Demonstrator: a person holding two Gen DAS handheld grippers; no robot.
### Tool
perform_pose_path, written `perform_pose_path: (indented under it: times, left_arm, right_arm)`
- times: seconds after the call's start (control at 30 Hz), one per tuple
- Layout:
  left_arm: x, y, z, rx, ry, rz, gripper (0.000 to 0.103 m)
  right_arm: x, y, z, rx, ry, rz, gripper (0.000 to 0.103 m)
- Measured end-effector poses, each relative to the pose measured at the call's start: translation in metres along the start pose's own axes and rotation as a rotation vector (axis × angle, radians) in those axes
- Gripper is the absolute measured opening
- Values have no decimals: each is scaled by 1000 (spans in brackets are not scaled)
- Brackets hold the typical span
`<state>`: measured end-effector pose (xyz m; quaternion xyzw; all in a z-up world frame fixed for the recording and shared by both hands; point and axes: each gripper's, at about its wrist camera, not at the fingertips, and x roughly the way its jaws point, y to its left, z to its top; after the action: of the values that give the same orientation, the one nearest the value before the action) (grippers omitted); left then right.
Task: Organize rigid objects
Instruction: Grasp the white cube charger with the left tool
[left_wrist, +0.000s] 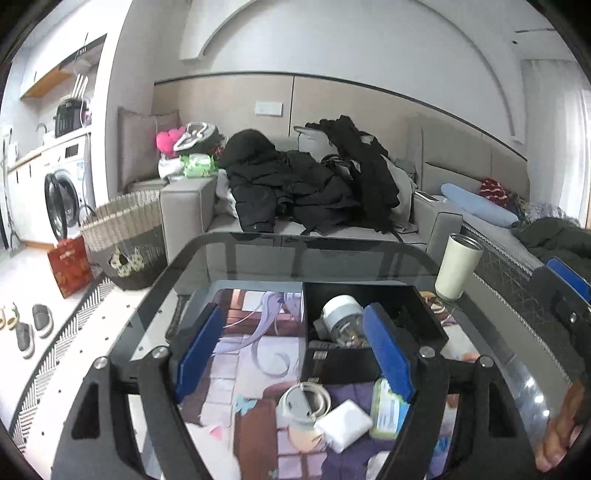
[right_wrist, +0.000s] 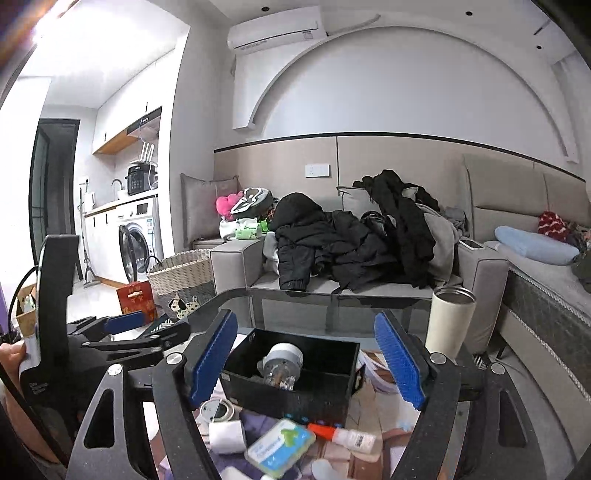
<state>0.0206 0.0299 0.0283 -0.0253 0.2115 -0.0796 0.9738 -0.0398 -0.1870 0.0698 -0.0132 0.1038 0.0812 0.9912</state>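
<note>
Jar (right_wrist: 281, 365) in box (right_wrist: 295, 391) beyond right gripper (right_wrist: 306, 365)

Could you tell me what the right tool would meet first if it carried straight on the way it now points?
Most likely the black box on the glass table: it sits between the open right tool's blue pads, with a clear jar lying inside. Depth is uncertain; pointing shallowly, the tool might pass over the rim.
</note>
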Motion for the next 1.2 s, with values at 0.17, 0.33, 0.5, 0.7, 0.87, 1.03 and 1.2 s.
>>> perform_pose_path:
  times: [0.17,0.33,0.5,0.7,0.87,1.03,1.2]
  left_arm:
    - [-14,-11,-22,75,-12,-10,82]
    - [-4,-13,-39,92,79,-26,82]
    - [23,-16,-62,115,224,-23,82]
    - [44,-19,-78,160,351,-31,82]
    - [57,-19,-82,185,401,-67,81]
    - [65,-27,-83,212,421,-109,79]
    - [78,-39,-84,238,469,-181,70]
  right_arm:
    - [-9,-2,-28,-18,48,14,79]
    - [-4,-1,-46,-25,118,35,79]
    - [10,7,-71,-50,239,95,79]
    - [40,23,-105,-69,464,239,66]
    - [49,37,-121,-107,548,323,62]
    - [55,49,-132,-148,590,375,59]
    - [58,52,-133,-168,596,395,55]
